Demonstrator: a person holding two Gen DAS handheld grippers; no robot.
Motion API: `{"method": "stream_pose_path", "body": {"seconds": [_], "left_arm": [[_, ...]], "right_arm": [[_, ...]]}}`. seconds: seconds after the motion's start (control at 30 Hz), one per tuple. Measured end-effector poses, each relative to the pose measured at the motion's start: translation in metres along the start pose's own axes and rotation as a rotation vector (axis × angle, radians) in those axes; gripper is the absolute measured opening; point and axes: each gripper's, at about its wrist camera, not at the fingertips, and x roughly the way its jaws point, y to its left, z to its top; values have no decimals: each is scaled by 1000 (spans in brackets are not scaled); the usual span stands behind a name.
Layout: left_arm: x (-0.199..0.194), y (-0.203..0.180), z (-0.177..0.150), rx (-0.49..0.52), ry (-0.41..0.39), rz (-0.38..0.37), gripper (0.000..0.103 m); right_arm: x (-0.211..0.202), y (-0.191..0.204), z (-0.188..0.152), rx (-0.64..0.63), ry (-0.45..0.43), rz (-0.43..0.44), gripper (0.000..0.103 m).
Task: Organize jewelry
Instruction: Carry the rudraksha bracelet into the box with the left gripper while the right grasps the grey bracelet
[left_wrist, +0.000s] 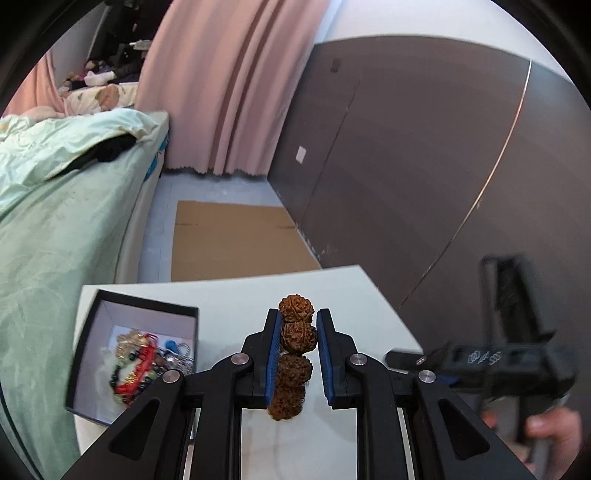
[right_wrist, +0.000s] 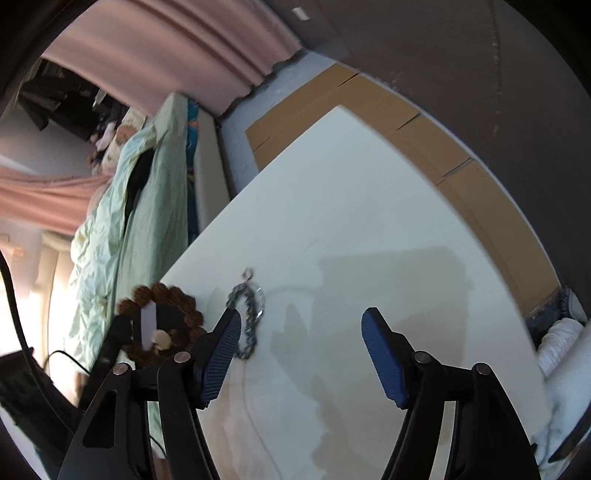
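Observation:
My left gripper (left_wrist: 297, 323) is shut on a brown knobbly bead bracelet (left_wrist: 293, 334) and holds it above the white table (left_wrist: 354, 291). The bracelet also shows at the left of the right wrist view (right_wrist: 173, 295), held by the left gripper. A black box (left_wrist: 107, 317) lies left of it with several colourful bracelets (left_wrist: 136, 365) inside. My right gripper (right_wrist: 301, 317) is open and empty above the table; it shows blurred in the left wrist view (left_wrist: 406, 358). A silver chain bracelet (right_wrist: 249, 314) lies on the table by its left finger.
A bed with a green quilt (left_wrist: 55, 206) runs along the table's left side. Flattened cardboard (left_wrist: 236, 240) lies on the floor beyond the table. A dark wall panel (left_wrist: 424, 166) stands to the right. Pink curtains (left_wrist: 221, 81) hang at the back.

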Motion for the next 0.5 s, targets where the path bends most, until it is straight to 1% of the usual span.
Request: {"method": "stream_pose_path", "body": {"seconds": [0.03,0.17,0.23,0.33,0.5], "left_arm": [[-5,3,2,-7,-8,-4,20],[-20,13,8,-34,-32,-13,20],[-24,19,10,-52,-38,-21,20],[-28,29,13,-80,-42,-32,20],[-40,43,18,-115,-64,-36,20]], "right_arm": [[5,4,-2,-16,10,-1,63],[23,19,-8,-66,47,-19,60],[31,26,-11,-84,62,-28,54],[42,34,-14,-90,78,-33,53],[59,49,-20,-124,97,-68,53]]}}
